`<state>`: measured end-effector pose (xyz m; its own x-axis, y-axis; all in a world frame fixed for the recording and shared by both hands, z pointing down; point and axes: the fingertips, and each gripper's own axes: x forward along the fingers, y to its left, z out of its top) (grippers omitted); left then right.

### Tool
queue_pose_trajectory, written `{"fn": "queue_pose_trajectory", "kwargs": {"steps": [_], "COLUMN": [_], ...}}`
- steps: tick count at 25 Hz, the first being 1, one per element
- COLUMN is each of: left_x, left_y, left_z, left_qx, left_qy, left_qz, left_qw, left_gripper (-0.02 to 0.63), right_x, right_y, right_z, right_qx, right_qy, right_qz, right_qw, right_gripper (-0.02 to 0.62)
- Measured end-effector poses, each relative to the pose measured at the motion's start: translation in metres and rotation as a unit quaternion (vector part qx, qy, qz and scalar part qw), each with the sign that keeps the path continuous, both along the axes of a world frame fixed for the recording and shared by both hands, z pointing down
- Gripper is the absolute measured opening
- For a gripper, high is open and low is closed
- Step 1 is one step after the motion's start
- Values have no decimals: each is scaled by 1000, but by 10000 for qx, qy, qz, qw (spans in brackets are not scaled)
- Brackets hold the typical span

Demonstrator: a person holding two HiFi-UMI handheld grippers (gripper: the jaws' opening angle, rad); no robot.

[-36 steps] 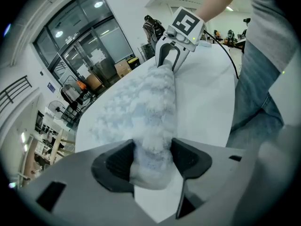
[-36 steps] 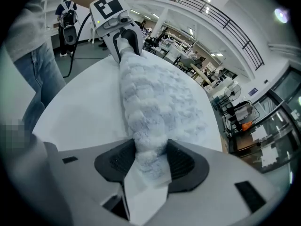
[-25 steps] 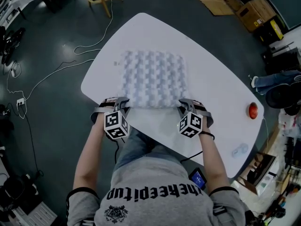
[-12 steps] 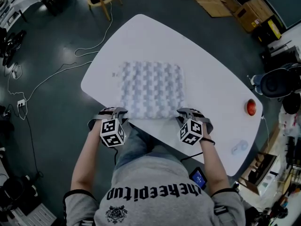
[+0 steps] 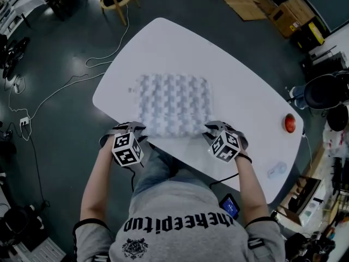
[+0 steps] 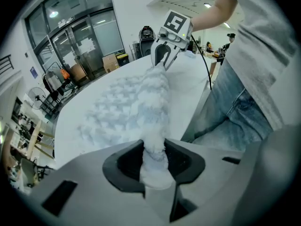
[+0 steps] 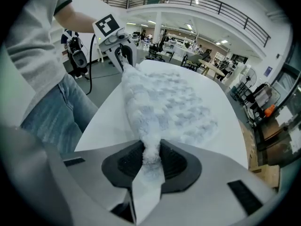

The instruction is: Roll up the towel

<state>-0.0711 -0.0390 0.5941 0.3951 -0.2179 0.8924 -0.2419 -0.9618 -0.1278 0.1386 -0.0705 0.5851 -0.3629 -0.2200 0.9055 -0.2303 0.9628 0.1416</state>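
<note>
The left claw [image 5: 136, 129] and right claw [image 5: 214, 129] are each pinching a near corner of the towel [image 5: 173, 103] — jaws just easing slightly apart, fabric between them — having dragged it flat toward the desk's [image 5: 245, 91] near edge, so rolling is not yet starting.

Towel [image 5: 173, 103] fluffy, tufted cloth; table [image 5: 240, 86] smooth, matt white.

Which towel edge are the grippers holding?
The towel edge nearest the person: the left gripper and right gripper pinch its corners, though their jaws have just been opening. Other edges lie flat.
</note>
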Motion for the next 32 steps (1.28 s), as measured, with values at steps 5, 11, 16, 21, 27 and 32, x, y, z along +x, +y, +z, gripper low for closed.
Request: {"fn": "queue_pose_trajectory", "kwargs": {"steps": [5, 11, 16, 21, 27, 32], "left_x": [0, -6, -7, -6, -5, -9], "left_y": [-17, -46, -71, -92, -111, -124], "left_z": [-9, -16, -17, -13, -8, -6], "left_qx": [-135, 35, 299, 427, 545, 636], "left_qy": [225, 302, 188, 56, -26, 17], "left_qz": [-204, -380, -439, -417, -390, -411], "left_qw": [9994, 9988, 9984, 9982, 9977, 9971], "left_gripper": [137, 140, 140, 140, 144, 153], "right_x": [2, -3, -3, -2, -3, -6], "right_y": [-19, -45, -65, -84, -99, -114], "right_z": [-13, -24, -25, -20, -12, -7], "right_qx": [32, 189, 375, 476, 510, 605], "right_qy": [-175, -326, -304, -211, -128, -52], "right_qz": [90, 197, 287, 373, 504, 620], "right_qw": [9998, 9991, 9984, 9979, 9973, 9962], "right_gripper": [77, 84, 86, 86, 87, 101]}}
